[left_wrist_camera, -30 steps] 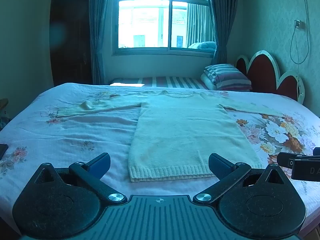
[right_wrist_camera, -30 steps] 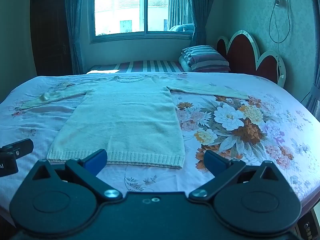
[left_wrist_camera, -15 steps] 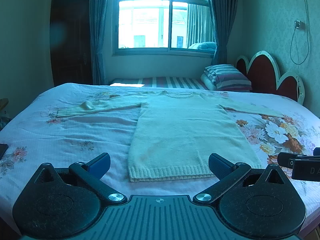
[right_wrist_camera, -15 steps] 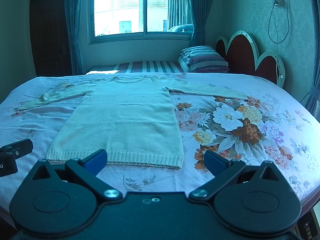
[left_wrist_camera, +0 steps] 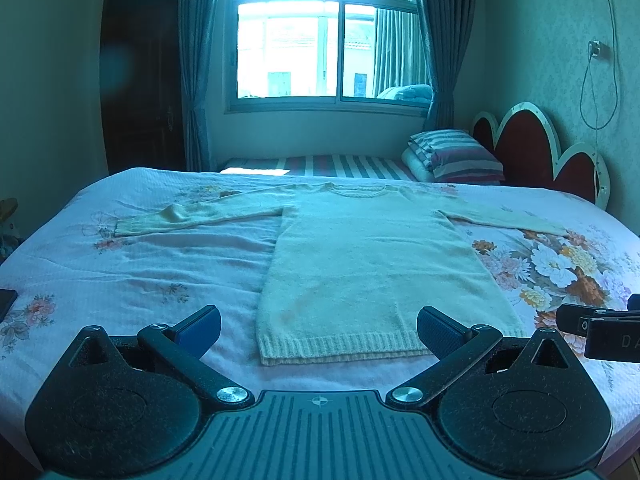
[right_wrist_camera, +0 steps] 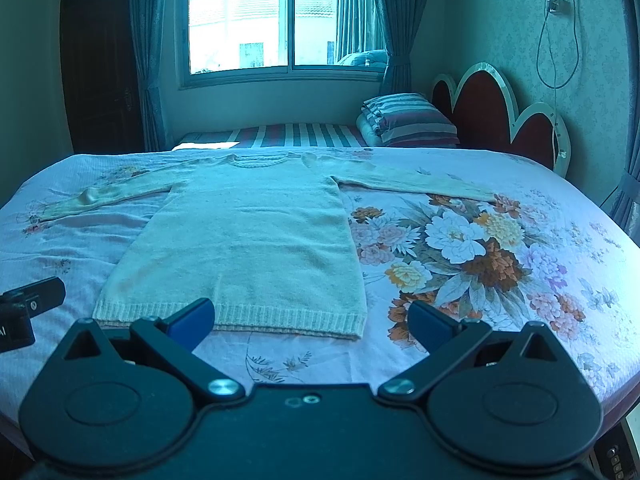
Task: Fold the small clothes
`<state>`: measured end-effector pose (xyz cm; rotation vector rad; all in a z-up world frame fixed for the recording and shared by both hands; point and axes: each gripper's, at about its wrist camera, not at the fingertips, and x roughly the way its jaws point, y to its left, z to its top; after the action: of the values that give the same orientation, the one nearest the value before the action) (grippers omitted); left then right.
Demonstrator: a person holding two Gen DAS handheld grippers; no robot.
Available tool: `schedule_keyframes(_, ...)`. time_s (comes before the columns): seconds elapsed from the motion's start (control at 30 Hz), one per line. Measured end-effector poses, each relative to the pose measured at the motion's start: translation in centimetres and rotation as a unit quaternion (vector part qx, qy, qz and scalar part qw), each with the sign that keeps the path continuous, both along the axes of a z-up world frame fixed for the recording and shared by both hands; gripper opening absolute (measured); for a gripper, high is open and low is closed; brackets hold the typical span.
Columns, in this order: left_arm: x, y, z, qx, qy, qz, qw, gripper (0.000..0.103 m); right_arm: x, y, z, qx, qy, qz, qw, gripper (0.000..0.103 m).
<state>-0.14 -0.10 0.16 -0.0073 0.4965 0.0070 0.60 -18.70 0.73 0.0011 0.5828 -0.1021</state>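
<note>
A pale cream knitted sweater (left_wrist_camera: pixel 372 264) (right_wrist_camera: pixel 248 240) lies flat on the bed, face up, both sleeves spread sideways, its ribbed hem toward me. My left gripper (left_wrist_camera: pixel 319 326) is open, hovering just short of the hem's left half. My right gripper (right_wrist_camera: pixel 311 318) is open too, just short of the hem's right corner. Neither holds anything. Part of the right gripper (left_wrist_camera: pixel 596 332) shows at the left view's right edge; part of the left gripper (right_wrist_camera: pixel 24 304) shows at the right view's left edge.
The bed (left_wrist_camera: pixel 132 272) has a pink floral cover with a big flower print (right_wrist_camera: pixel 460 248) right of the sweater. Striped pillows (left_wrist_camera: pixel 452 156) and a red headboard (left_wrist_camera: pixel 540 152) stand far right. A dark object (left_wrist_camera: pixel 6 302) lies at the bed's left edge.
Both grippers have drifted very slightly; the sweater sits a touch lower in the right wrist view. Nothing was grasped or moved on the bed.
</note>
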Motion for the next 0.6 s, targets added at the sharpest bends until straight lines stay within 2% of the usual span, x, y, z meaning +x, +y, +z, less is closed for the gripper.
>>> schedule_keyframes(0.6,-0.25,-0.08,0.08,0.001,-0.002,-0.001,1.0000,0.103,-0.26,0.04,0.14,-0.002,-0.003,0.000,1.000,0.103)
